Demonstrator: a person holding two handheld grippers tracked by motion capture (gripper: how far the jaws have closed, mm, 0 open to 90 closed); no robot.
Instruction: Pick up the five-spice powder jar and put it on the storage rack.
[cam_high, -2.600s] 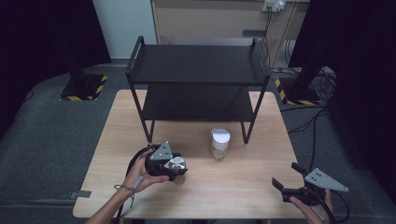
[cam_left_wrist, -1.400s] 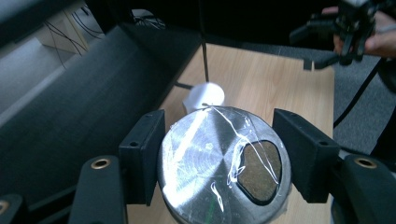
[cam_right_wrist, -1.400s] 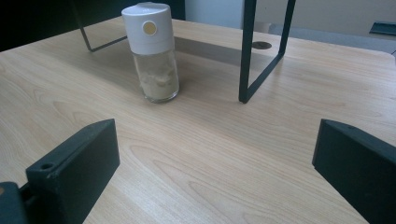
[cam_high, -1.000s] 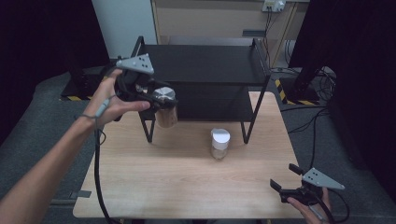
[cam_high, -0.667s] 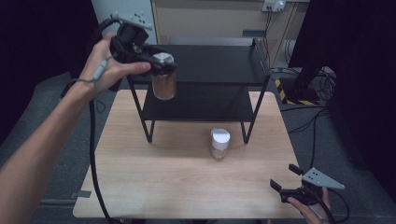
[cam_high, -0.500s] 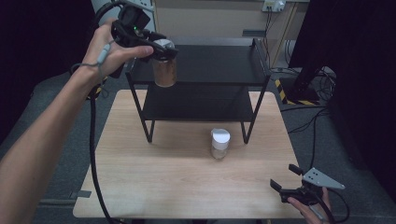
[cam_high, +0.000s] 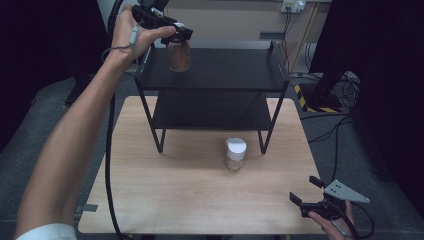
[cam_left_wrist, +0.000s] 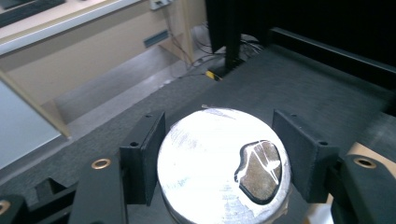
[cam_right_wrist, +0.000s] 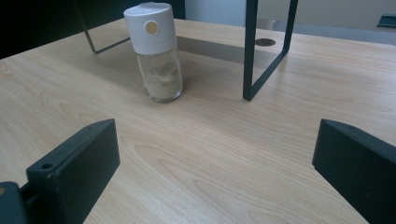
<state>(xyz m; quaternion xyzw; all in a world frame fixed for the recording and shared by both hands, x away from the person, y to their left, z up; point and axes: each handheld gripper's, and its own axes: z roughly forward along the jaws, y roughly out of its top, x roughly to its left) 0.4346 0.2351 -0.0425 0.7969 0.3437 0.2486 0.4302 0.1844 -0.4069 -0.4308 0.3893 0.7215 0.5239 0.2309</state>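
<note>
One hand-held gripper (cam_high: 176, 39) clamps jar (cam_high: 178, 55) over shelf (cam_high: 225, 67).

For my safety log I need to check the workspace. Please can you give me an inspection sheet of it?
Surface: wooden table, bare wood at the front.
Job's things: jar with silver lid, held over the top shelf of the black rack; white-capped jar upright on the table.
Clutter: nothing seen.
Grippers: left gripper shut on the jar lid; right gripper open, holding nothing.
Cables: black cable hangs from the left gripper across the table's left edge.
Surroundings: grey floor, dark curtains, floor cables at right.
</note>
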